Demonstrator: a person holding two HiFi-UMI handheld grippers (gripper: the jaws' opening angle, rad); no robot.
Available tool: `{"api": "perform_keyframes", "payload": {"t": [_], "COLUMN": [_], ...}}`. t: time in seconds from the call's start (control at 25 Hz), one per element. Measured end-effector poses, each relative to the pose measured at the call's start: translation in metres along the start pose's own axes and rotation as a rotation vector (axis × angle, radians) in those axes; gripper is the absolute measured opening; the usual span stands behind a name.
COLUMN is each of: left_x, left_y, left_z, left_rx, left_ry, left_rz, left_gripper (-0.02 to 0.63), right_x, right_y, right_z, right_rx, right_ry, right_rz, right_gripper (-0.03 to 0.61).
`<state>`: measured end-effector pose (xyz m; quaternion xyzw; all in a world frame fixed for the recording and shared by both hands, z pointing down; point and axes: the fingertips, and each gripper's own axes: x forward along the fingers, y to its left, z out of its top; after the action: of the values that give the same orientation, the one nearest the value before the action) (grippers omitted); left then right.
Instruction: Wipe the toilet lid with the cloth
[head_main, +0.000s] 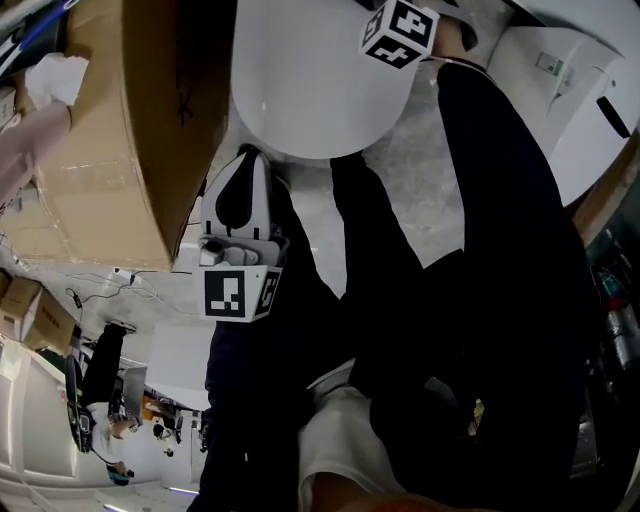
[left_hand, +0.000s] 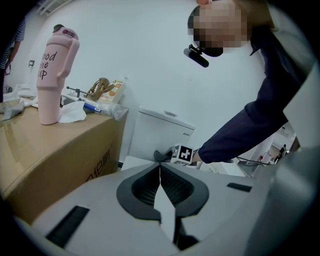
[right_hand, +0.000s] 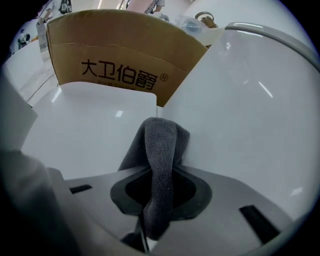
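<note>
The white toilet lid lies shut at the top of the head view. My right gripper's marker cube is at the lid's far edge, near the tank. In the right gripper view, my right gripper is shut on a dark grey cloth. The cloth's folded end rests against a curved white toilet surface. My left gripper hangs by the lid's near rim beside the box. Its jaws are shut with nothing between them. The cloth also shows small in the left gripper view.
A big cardboard box stands close on the toilet's left. It carries a pink tumbler, tissues and small items. The person's dark sleeve reaches across to the right gripper. Grey floor shows beside the bowl.
</note>
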<state>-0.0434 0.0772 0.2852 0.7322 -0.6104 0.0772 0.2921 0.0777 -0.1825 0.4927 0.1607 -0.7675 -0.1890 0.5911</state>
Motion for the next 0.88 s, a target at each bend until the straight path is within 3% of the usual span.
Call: {"api": "perform_keyframes", "payload": {"t": [0.16,0.32,0.52,0.88], "left_x": [0.006,0.007,0.002,-0.015], "left_y": [-0.007,-0.003,0.005,0.009], "left_z": [-0.003,-0.006,-0.002,-0.004], "left_rx": [-0.011,-0.003,-0.006,0.015], "left_ry": [0.002,0.010,0.004,-0.001], "left_rz": [-0.003,0.000,0.012,-0.008], "left_gripper": [0.017,0.017,0.017,0.017], "right_x": [0.013,0.017,0.003,-0.025], "right_y": [0.007,0.014,0.055,0.133], "right_z": [0.003,0.002,0.003,0.011], "right_rx": [-0.065,-0.037,-0.117,-0.114], "right_ry": [0.006,0.023,0.031,0.042], "right_rz": [0.015,0.010,0.086,0.144], "right_gripper": [0.063,0.063,0.063,0.063]}}
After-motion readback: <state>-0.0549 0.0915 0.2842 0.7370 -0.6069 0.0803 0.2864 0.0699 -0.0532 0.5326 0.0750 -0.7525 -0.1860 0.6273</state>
